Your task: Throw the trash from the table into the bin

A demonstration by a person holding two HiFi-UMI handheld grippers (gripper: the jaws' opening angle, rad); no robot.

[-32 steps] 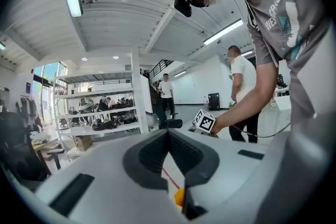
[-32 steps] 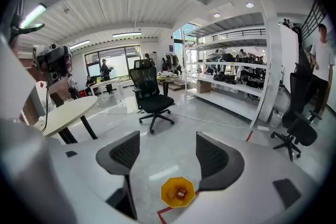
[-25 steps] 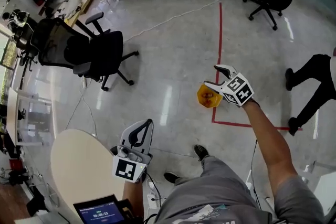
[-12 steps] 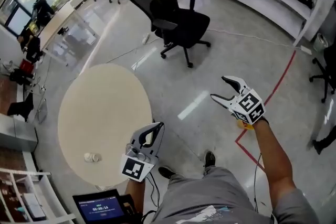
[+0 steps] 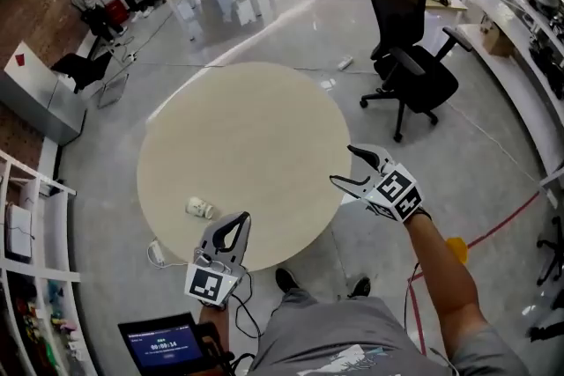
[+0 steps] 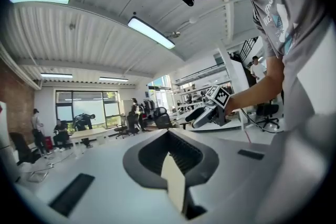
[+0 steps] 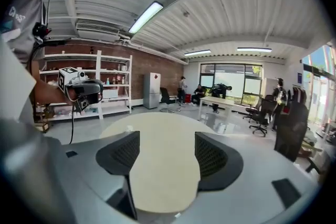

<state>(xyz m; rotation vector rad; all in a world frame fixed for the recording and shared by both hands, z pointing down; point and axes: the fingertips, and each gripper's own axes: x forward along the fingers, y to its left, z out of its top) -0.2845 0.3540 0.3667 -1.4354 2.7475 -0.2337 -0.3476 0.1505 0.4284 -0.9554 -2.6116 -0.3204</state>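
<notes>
- Head view: the round worktop (image 5: 238,145) carries one small white crumpled piece of trash (image 5: 200,208), lying near its near-left edge.
- The left claw (image 5: 239,217) hovers just beside the trash at the worktop's near edge, tips pressed together and holding nothing.
- The right claw (image 5: 344,165) is spread wide and empty at the worktop's right edge, well apart from the trash.
- What looks like a yellow bin (image 5: 456,249) sits on the floor, partly hidden behind the right forearm.
- A black office chair (image 5: 414,70) stands beyond the worktop.
- Right gripper view: bare worktop shows between the parted jaws.
</notes>
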